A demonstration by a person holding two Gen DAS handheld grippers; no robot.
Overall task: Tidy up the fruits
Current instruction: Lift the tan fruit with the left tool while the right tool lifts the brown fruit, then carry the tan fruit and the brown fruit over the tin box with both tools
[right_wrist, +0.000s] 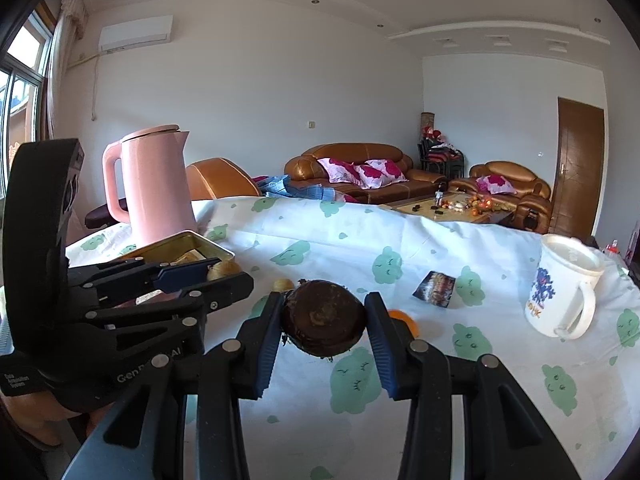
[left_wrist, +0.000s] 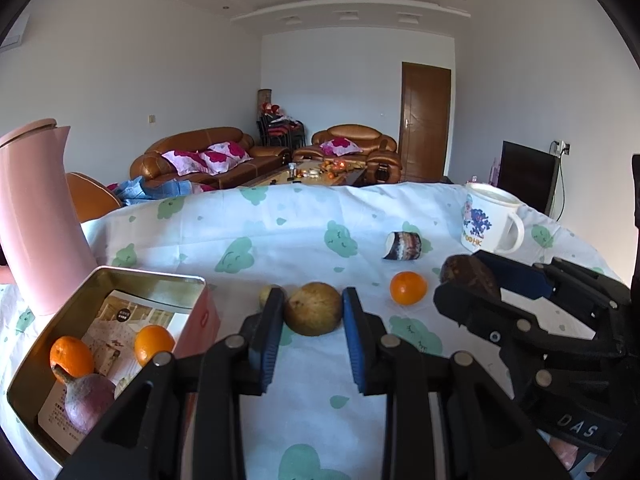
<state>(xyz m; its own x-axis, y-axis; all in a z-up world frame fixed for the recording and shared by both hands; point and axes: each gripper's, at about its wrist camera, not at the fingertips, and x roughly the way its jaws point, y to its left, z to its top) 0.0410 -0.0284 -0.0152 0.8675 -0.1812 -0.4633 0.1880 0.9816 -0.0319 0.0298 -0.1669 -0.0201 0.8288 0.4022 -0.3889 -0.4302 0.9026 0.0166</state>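
My left gripper (left_wrist: 313,301) is shut on a yellow-brown pear-like fruit (left_wrist: 314,310) just right of an open metal tin (left_wrist: 152,276). The tin holds two oranges (left_wrist: 71,358), a reddish-purple fruit (left_wrist: 88,400) and a leaflet. In the right wrist view my right gripper (right_wrist: 323,305) is shut on a dark brown round fruit (right_wrist: 323,322), held above the tablecloth. That fruit (left_wrist: 470,276) also shows at the right of the left wrist view. A loose orange (left_wrist: 408,288) lies on the cloth between both grippers. A small yellowish fruit (left_wrist: 265,295) peeks out behind my left finger.
A pink kettle (left_wrist: 36,216) stands behind the tin at the left. A white printed mug (left_wrist: 486,218) stands at the back right, with a small patterned roll (left_wrist: 402,245) lying on its side nearby. The cloth-covered table ends just beyond them.
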